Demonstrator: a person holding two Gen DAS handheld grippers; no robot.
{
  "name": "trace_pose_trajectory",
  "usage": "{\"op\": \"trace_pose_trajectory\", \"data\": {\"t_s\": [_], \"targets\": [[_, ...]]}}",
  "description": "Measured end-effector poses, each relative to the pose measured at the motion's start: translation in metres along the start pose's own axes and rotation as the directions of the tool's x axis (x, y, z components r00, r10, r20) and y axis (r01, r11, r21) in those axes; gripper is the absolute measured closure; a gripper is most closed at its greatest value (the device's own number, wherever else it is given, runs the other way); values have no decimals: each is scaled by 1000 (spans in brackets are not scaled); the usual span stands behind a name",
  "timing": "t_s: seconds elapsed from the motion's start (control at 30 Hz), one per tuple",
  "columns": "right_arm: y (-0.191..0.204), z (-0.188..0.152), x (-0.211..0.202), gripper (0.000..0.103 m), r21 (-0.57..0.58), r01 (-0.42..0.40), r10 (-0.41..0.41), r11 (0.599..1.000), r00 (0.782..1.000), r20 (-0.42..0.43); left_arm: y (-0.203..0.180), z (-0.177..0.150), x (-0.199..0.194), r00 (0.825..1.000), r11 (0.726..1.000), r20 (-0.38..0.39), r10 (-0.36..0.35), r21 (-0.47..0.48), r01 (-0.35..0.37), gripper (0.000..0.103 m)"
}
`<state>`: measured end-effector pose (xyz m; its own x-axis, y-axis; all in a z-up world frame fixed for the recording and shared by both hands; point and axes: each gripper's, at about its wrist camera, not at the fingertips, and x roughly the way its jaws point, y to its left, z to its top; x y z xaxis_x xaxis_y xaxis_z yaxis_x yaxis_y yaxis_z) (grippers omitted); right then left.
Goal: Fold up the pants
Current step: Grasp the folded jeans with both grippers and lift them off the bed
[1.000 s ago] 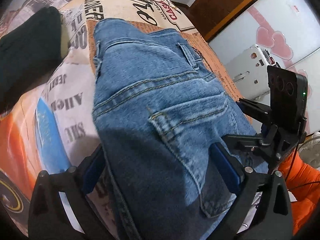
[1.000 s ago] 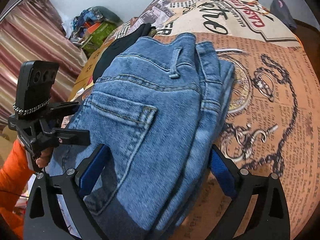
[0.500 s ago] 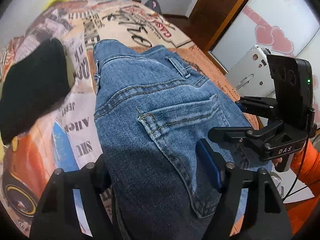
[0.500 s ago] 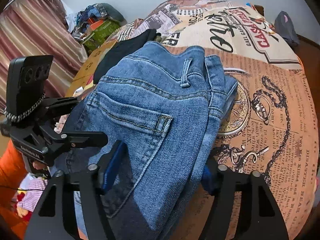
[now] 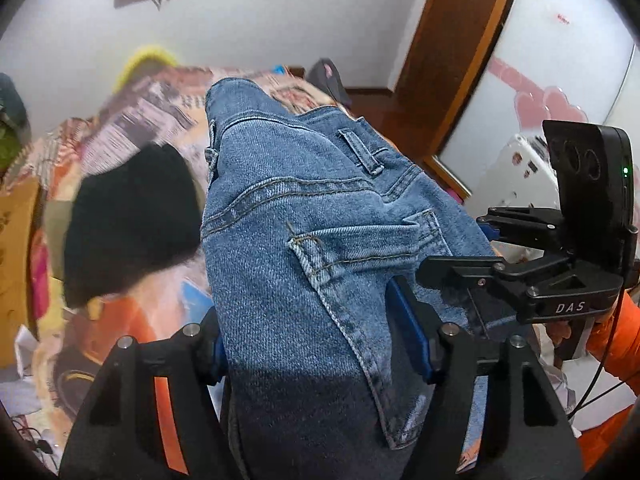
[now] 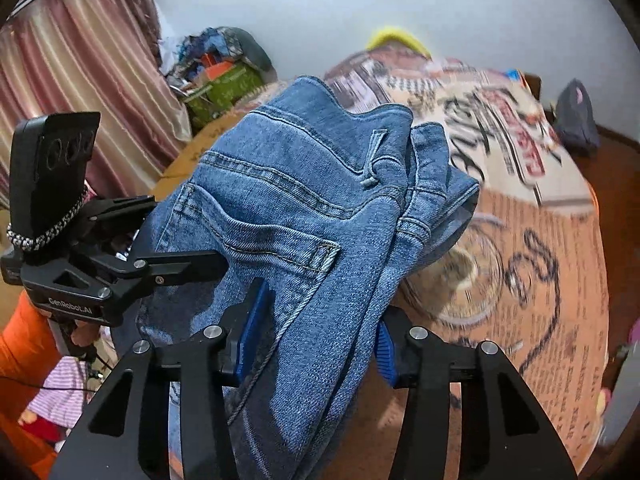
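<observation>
Folded blue jeans fill the middle of both views, back pocket up, with the near end raised off the printed bed cover. My left gripper has the thick fold between its blue pads; its jaws are closing and press the denim from both sides. My right gripper grips the other side of the jeans the same way, its jaws closing on the bunched cloth. Each gripper shows in the other's view, beside the jeans. The far waistband end hangs out over the bed.
A black garment lies on the bed to the left of the jeans. A wooden door frame and white cabinet stand right. Striped curtain, a clutter pile and a dark bag edge the bed. Orange sleeve.
Both grippers narrowed their jaws onto the jeans and rose, lifting the near end of the fold off the bed. Both views tilted upward, so the wall now shows.
</observation>
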<state>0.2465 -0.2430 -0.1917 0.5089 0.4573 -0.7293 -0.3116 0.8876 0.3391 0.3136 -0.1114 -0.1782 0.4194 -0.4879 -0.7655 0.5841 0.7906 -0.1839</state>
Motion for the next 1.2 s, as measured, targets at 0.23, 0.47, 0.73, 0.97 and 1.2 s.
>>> {"op": "trace_pose_trajectory", "data": {"t_s": [0.23, 0.47, 0.73, 0.97, 1.2], "targets": [[30, 45, 8, 60, -101, -15, 21, 995, 998, 65, 41, 13, -42, 994, 997, 93, 59, -46, -55, 35], [51, 85, 32, 60, -154, -35, 50, 987, 995, 92, 90, 35, -64, 976, 988, 160, 144, -80, -133, 35], [64, 128, 76, 60, -187, -53, 76, 981, 991, 115, 146, 55, -56, 961, 976, 187, 205, -109, -187, 35], [62, 161, 120, 60, -192, -40, 62, 981, 992, 113, 207, 74, -21, 965, 973, 172, 199, -155, -172, 35], [50, 186, 174, 60, -182, -20, 37, 983, 995, 90, 251, 81, 30, 971, 967, 141, 194, -194, -165, 35]]}}
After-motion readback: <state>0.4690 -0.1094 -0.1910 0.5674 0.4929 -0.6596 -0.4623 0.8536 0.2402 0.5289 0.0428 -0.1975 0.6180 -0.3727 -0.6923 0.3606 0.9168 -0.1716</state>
